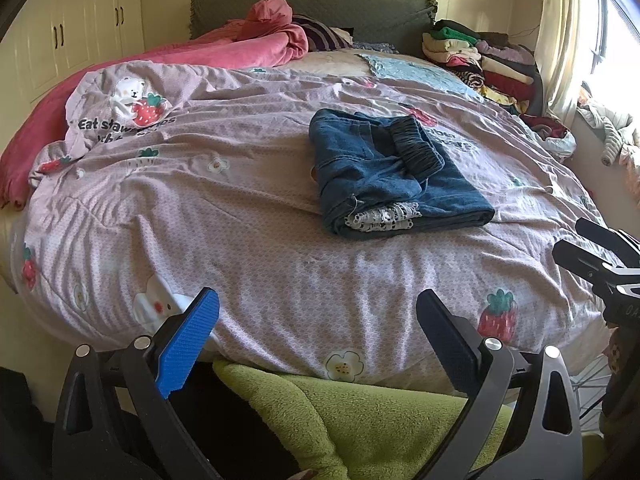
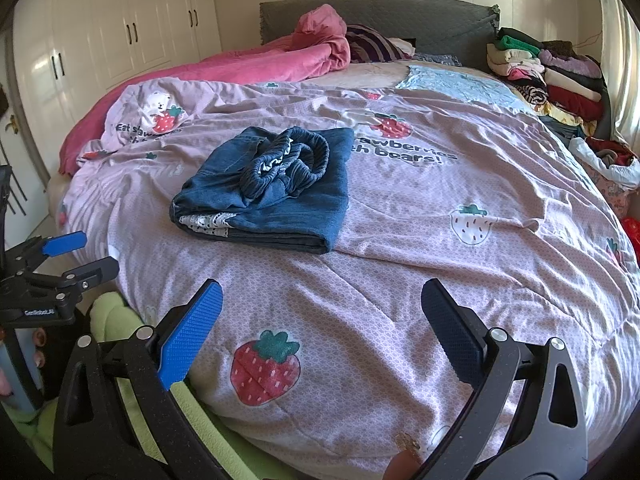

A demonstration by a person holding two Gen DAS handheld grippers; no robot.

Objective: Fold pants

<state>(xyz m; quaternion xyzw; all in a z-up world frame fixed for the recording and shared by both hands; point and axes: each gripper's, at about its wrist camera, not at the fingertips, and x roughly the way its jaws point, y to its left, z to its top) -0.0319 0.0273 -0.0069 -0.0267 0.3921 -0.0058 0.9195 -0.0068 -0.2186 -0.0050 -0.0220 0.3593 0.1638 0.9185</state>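
A pair of blue denim pants [image 1: 394, 174] [image 2: 272, 190] lies folded into a compact bundle on the pink strawberry-print duvet [image 1: 240, 220] [image 2: 440, 240], with the elastic waistband on top and a white patterned lining showing at the near edge. My left gripper [image 1: 318, 312] hangs open over the bed's near edge, well short of the pants, nothing between its fingers. My right gripper [image 2: 322, 304] is also open and empty, back from the pants. Each gripper shows in the other's view: the right gripper [image 1: 592, 248] at the right edge, the left gripper [image 2: 80, 256] at the left edge.
A pink blanket [image 1: 224, 50] and striped cloth lie by the grey headboard [image 2: 400, 20]. Stacks of folded clothes [image 1: 488, 60] [image 2: 552, 76] sit at the far right of the bed. White wardrobes [image 2: 100, 40] stand on the left. Green fleece [image 1: 360, 420] lies below the bed's near edge.
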